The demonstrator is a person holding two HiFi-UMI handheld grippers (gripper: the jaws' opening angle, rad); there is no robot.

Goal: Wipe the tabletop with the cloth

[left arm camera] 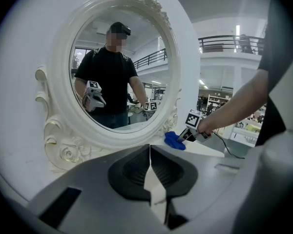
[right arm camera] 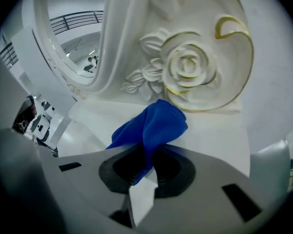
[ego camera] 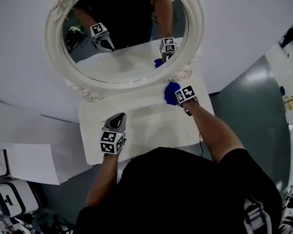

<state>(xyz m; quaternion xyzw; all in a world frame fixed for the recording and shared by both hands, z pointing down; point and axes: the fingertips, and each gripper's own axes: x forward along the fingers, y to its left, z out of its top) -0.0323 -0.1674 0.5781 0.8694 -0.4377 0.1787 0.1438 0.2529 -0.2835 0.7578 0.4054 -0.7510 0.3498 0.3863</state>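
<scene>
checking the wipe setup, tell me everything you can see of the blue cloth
The blue cloth is a small piece of soft-looking fabric in a deep, even blue. It is bunched into folds, not spread flat. The right gripper is shut on one end, and the rest bulges forward beyond the jaws. It is at the back right corner of the white tabletop, close to the carved rose on the mirror frame. Whether it presses on the tabletop cannot be told.
</scene>
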